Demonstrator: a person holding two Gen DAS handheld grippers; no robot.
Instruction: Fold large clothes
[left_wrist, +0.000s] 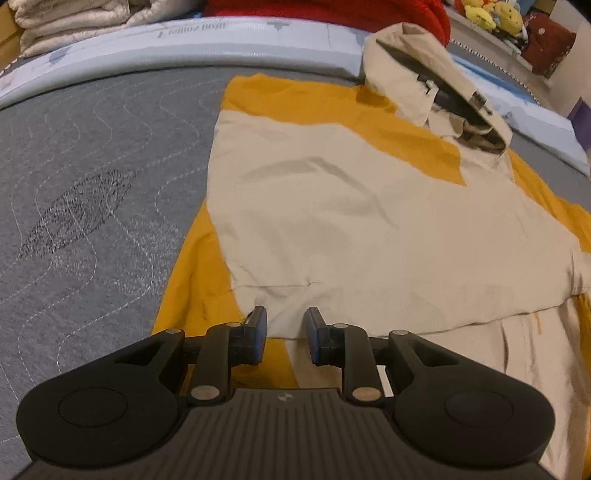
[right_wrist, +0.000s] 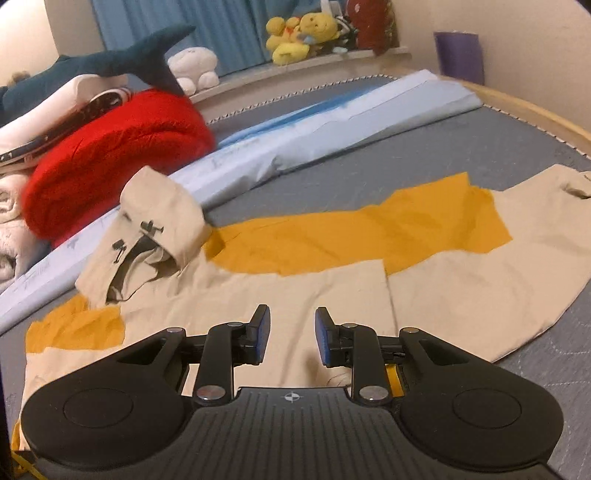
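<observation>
lying spread on the grey bed (left_wrist: 92, 177), the beige and yellow jacket (left_wrist: 351, 206) has its hood (left_wrist: 436, 77) propped against a pale blue rolled sheet (right_wrist: 332, 122). the left gripper (left_wrist: 286, 334) hovers over the jacket's near edge, jaws apart and empty. the right gripper (right_wrist: 291, 338) hangs above beige cloth, jaws likewise apart, holding nothing. a red cushion (right_wrist: 114, 155) sits behind the hood.

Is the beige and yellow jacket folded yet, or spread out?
Partly folded: the jacket has one sleeve laid across its body, while the other sleeve is still extended.
</observation>
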